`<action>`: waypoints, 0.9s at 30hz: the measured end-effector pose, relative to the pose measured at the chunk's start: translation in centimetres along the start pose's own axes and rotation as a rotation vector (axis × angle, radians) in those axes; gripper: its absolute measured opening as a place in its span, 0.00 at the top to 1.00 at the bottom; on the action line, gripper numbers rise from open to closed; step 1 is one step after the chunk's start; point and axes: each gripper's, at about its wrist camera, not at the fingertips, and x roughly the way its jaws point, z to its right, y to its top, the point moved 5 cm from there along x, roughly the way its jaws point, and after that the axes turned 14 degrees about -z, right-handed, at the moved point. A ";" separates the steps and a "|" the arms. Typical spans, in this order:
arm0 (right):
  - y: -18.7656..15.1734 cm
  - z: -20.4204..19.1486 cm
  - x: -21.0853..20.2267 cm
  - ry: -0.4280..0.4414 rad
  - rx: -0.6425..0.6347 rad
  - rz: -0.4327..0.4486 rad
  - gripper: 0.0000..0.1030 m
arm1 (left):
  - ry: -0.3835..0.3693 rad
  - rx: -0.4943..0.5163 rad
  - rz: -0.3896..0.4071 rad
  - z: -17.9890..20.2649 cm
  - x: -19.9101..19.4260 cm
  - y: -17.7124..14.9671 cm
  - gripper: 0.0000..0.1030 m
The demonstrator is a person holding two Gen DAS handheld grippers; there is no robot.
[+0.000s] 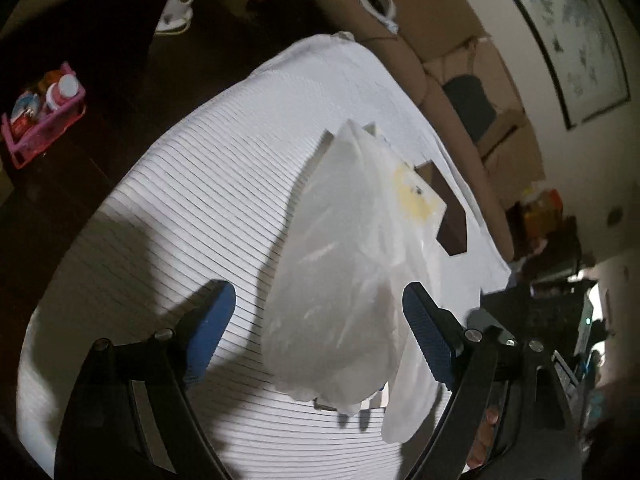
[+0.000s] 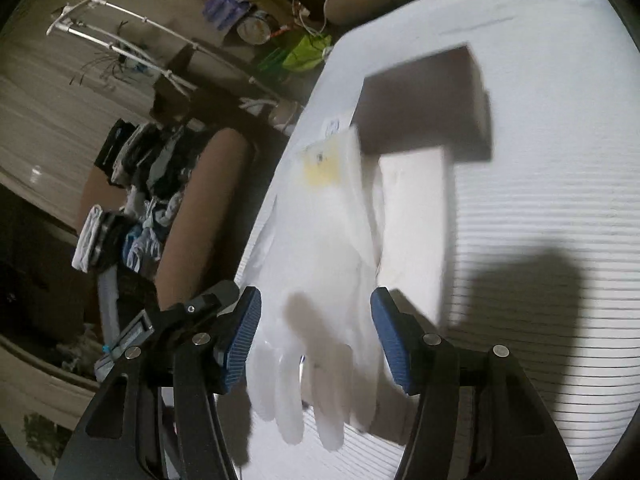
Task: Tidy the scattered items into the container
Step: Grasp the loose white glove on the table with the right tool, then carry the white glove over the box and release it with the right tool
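Observation:
A translucent white plastic glove [image 1: 344, 272] lies draped over the near side of a box, its fingers hanging toward me. The box [image 2: 424, 96] has a dark brown inside and white walls, and stands on a white striped cloth [image 1: 192, 208]. A yellow-stained patch [image 1: 416, 196] shows at the glove's far end. My left gripper [image 1: 318, 308] stands wide open around the glove, pads apart from it on the left side. In the right wrist view the glove [image 2: 316, 320] fills the gap of my right gripper [image 2: 316, 332], whose blue pads do not visibly press on it.
A pink basket [image 1: 44, 120] with bottles sits on the dark surface to the left. A tan sofa [image 1: 440, 80] runs behind the table, under a framed picture [image 1: 560, 40]. Piled clothes [image 2: 140, 184] and a white drying rack [image 2: 120, 48] lie beyond the cloth's edge.

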 end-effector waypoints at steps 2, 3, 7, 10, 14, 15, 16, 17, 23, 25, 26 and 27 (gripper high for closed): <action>-0.1 -0.1 0.6 0.057 0.014 0.005 0.42 | -0.082 -0.001 -0.022 0.8 0.2 -0.3 0.18; -0.1 -0.1 0.7 0.080 0.020 0.010 0.44 | -0.095 0.006 -0.022 1.2 0.2 -0.5 0.18; -0.1 -0.5 1.2 0.225 0.072 0.026 0.57 | -0.138 0.010 -0.016 2.2 -0.7 -1.3 0.18; -0.3 -1.0 1.0 0.359 0.112 0.025 0.60 | -0.149 0.017 -0.003 2.7 -1.5 -1.6 0.14; -0.6 -1.3 1.3 0.358 0.111 -0.002 0.61 | -0.158 0.027 0.003 2.9 -2.0 -2.2 0.25; -0.7 -1.4 1.4 0.363 0.117 -0.004 0.63 | -0.175 0.036 0.009 3.1 -2.1 -2.6 0.36; -1.0 -1.6 1.1 0.357 0.118 -0.005 0.69 | -0.211 0.043 0.008 3.6 -2.4 -3.3 0.56; -1.5 -2.1 0.6 0.341 0.108 -0.007 0.70 | -0.228 0.044 0.009 4.1 -2.8 -4.0 0.59; -5.8 -5.5 -4.4 0.299 -0.012 0.011 0.71 | -0.239 0.117 -0.009 8.7 -6.2 -9.4 0.62; -7.8 -6.2 -6.9 0.281 -0.046 0.030 0.71 | -0.233 0.153 -0.028 11.5 -6.9 -11.7 0.62; -8.9 -6.3 -8.6 0.269 -0.059 0.045 0.71 | -0.226 0.169 -0.034 12.9 -7.1 -12.7 0.64; -9.8 -6.3 -10.3 0.261 -0.071 0.062 0.71 | -0.228 0.184 -0.038 14.6 -7.2 -13.8 0.64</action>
